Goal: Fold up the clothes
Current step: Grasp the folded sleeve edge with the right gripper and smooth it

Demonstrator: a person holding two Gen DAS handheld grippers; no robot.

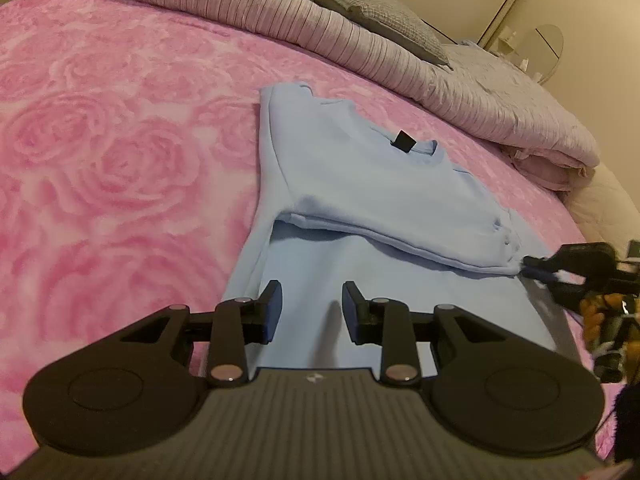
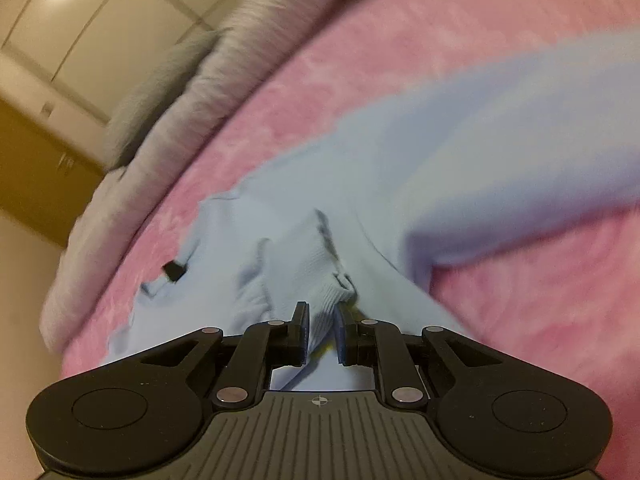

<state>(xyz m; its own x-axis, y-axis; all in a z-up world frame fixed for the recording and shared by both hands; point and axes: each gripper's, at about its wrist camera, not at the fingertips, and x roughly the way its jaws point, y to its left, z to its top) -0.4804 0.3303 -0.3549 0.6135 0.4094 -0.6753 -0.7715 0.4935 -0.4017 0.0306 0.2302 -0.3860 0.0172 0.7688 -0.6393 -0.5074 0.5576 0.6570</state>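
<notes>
Pink blanket (image 1: 120, 152); blue sweatshirt (image 1: 360, 184) cuff between right jaws, left jaws open, empty.

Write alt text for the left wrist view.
A light blue sweatshirt lies on a pink rose-patterned blanket, one sleeve folded across its body. The left hand-held gripper hovers open above its lower part; the right hand-held gripper is at the sleeve's cuff.

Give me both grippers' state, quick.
Left gripper: open, empty, above the light blue sweatshirt.
Right gripper: sweatshirt's ribbed cuff between its jaws; grip unclear.
</notes>
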